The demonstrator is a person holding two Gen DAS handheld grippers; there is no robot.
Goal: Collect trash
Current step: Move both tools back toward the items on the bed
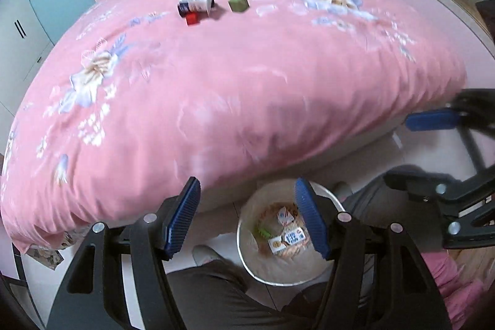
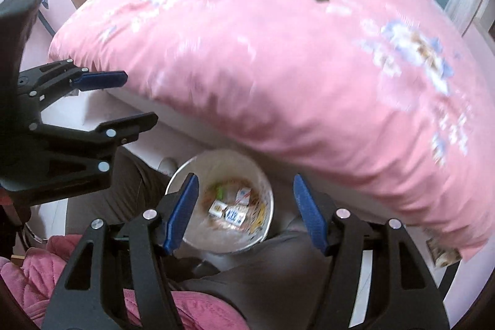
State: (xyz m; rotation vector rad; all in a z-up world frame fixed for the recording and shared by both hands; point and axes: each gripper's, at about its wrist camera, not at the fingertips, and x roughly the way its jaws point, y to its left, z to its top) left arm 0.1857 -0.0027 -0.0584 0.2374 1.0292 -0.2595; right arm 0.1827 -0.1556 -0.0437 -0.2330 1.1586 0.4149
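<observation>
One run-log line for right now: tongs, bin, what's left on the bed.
left tongs: open, empty | right tongs: open, empty | bin: on floor, holds wrappers | bed: white carton, red block, green block remain

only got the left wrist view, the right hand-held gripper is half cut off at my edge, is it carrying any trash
Observer: No. The right wrist view shows the right hand-held gripper open with nothing between its pads, above the bin.
Operator: right side of the bin is blocked for me, what's in there
Observer: A yellowish scrap lies against that wall, too blurred to identify.
</observation>
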